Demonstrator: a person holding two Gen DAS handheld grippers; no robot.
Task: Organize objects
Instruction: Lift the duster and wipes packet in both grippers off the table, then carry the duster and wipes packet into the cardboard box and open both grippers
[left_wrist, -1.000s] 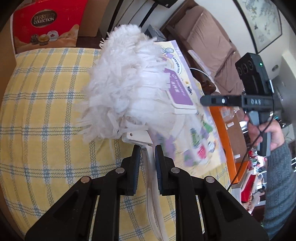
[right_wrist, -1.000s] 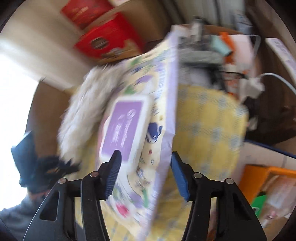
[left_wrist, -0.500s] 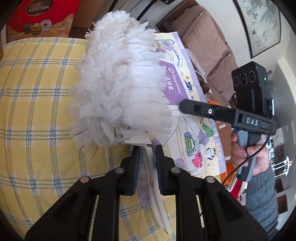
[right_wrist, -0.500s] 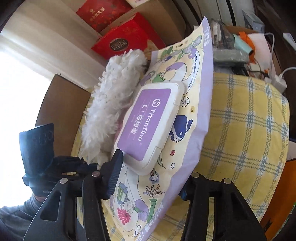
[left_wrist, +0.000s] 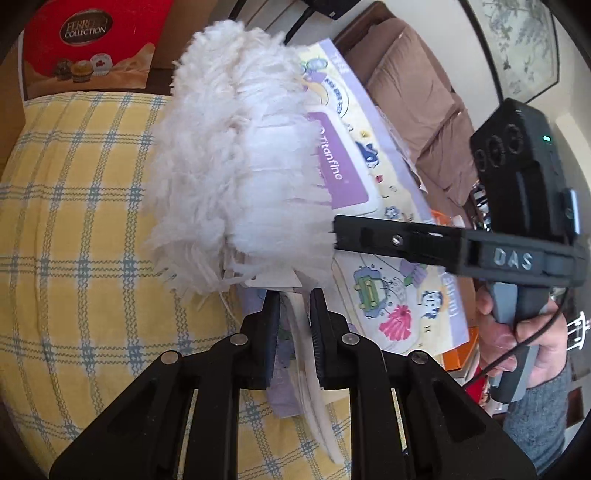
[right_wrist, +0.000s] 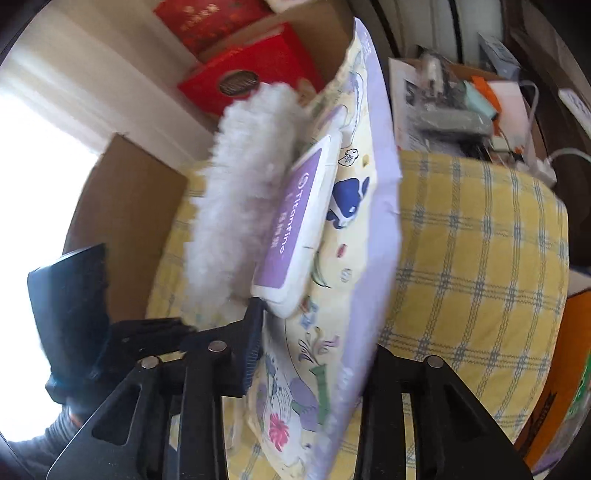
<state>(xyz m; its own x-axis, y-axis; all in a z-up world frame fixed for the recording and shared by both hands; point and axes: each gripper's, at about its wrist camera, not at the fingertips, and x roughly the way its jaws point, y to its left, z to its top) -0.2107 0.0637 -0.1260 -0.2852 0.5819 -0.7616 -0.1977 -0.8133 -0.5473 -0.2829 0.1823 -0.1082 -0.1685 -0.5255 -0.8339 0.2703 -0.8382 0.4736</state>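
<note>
My left gripper is shut on the white handle of a fluffy white duster, held above the yellow checked cloth. My right gripper is shut on a wet-wipes pack with a purple lid, held on edge and tilted. The pack sits right beside the duster, touching its fluff. The duster also shows in the right wrist view, left of the pack. The right gripper's finger crosses the pack in the left wrist view.
A red Ferrero box stands behind the cloth-covered surface. A brown cardboard box is at its left edge. Cluttered cables and small items lie behind, an orange box to the right. A brown sofa is beyond.
The wipes pack has tipped further onto its edge and pressed closer against the duster. The left gripper with the duster has shifted slightly; both grips are unchanged.
</note>
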